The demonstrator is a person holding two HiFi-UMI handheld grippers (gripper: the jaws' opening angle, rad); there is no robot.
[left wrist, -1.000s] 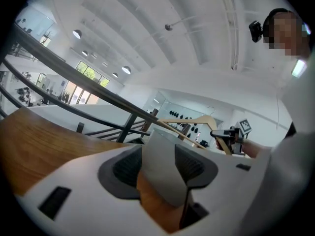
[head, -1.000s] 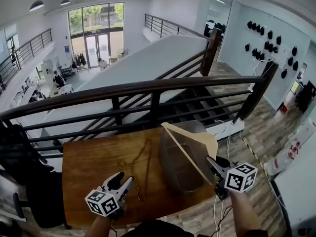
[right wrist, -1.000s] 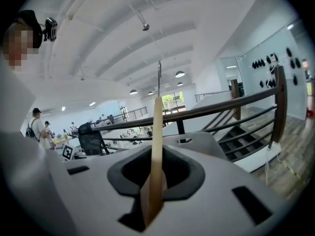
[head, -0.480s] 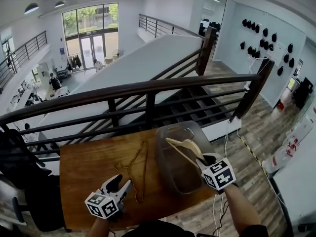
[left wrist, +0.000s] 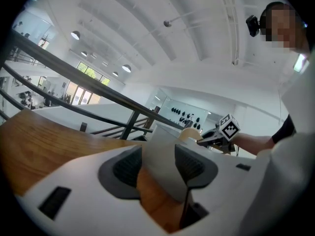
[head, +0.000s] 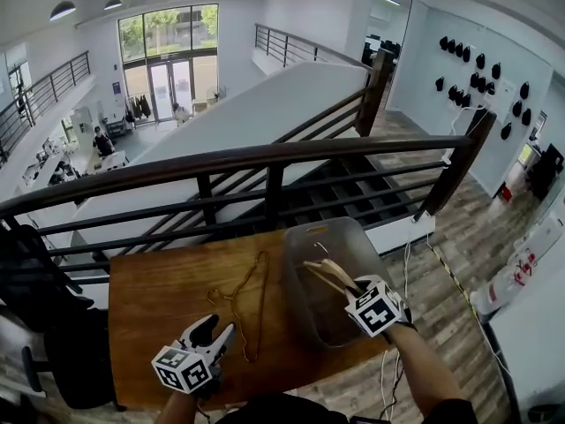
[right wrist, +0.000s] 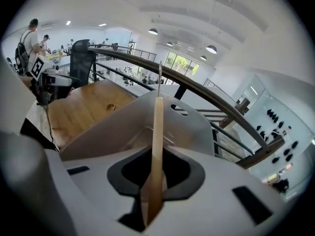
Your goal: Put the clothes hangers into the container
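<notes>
Wooden clothes hanger (head: pixel 325 274) is in the grip of the right tool (head: pixel 352 285), whose jaws are closed on the flat wood, as the right gripper view shows with the hanger standing edge-on between the pads. It is held over and partly down inside the mouth of the translucent grey container (head: pixel 298 307), which stands on the right part of the wooden table (head: pixel 154 294); whether any part of it touches the container's floor cannot be told. So this hanger looks nearly delivered but not yet let go: what remains for it, by my reading, is to lower it the rest of the way and open the jaws. A second one, a thin wire hanger (head: pixel 253 303), lies flat on the table just left of the container, untouched, and has yet to be picked up and put in. The left tool (head: pixel 217 327) hovers low over the near left part of the table with its jaws apart and nothing between them, near that wire hanger but not touching it. Roughly half the job looks done
</notes>
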